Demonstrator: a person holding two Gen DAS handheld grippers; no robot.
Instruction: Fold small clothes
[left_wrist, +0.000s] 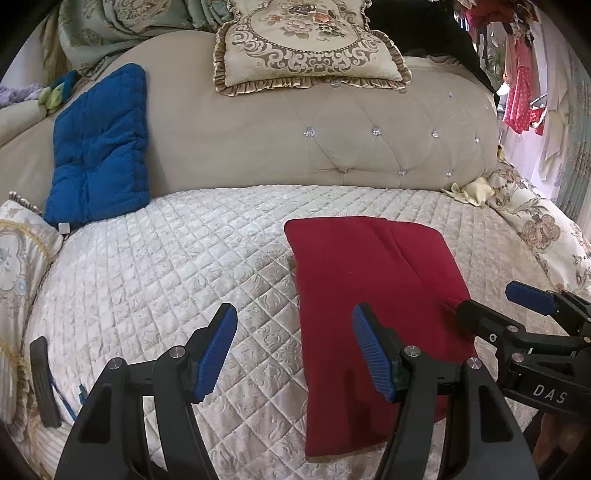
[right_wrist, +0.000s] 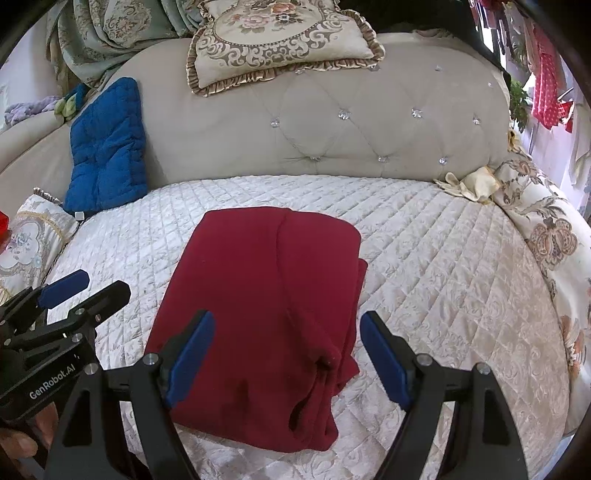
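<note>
At the centre of the quilted cream seat cover (right_wrist: 424, 258) lies your folded red garment (right_wrist: 266, 295), a flat oblong with a vertical fold line running down it and loose layered edges bunched at its 5 o'clock corner. Your right gripper (right_wrist: 286, 354) hovers over the garment's near end, fingers spread wide with nothing clamped; the left pad sits above the red cloth, the right pad just beyond the cloth's edge, over the quilt. Your left gripper (left_wrist: 293, 350) stands at 9 o'clock of the garment, fingers apart and empty, its right pad over the garment's left margin and its left pad over bare quilt. Beyond the garment, at 12 o'clock, rises the beige tufted backrest (right_wrist: 332, 140), studded with crystal buttons. An ornate floral cushion (right_wrist: 280, 40) rests on its top edge. At 10 o'clock a blue quilted pad (right_wrist: 107, 147) leans against the backrest. At 2 o'clock a pale crumpled cloth (right_wrist: 469, 182) lies where seat meets backrest.
</note>
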